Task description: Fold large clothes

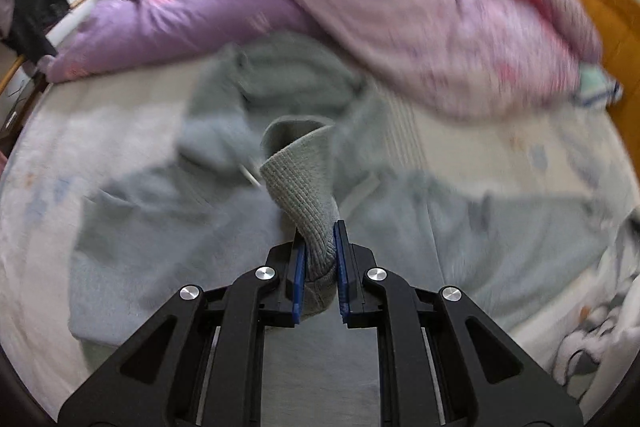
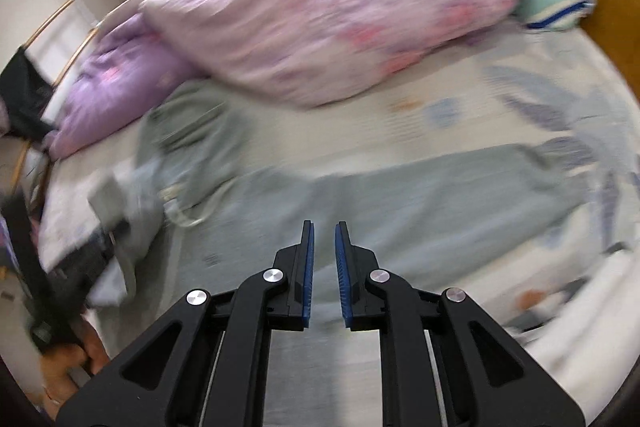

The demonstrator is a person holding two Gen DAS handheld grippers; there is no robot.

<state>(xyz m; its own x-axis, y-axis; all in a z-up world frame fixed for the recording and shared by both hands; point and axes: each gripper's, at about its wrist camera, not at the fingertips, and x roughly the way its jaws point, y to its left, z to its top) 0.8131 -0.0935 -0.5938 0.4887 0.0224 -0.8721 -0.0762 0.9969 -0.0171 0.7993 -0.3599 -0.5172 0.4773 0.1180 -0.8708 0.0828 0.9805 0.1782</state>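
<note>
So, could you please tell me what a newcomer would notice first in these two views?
Most striking is the ribbed cuff of the grey-green sweater, pinched in the left gripper at centre. Behind it, a pink and purple floral duvet is heaped across the far side of the bed. The right gripper hangs slightly open, holding nothing, above the sweater.

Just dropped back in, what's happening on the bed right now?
A person with a gripper in each hand is folding a grey-green hoodie spread on the bed sheet. The left gripper is shut on the hoodie's ribbed cuff, lifting that sleeve off the bed. The right gripper is over the garment's body with a gap between its pads and nothing in it. A pink and purple duvet is heaped behind. Both views are motion-blurred.
</note>
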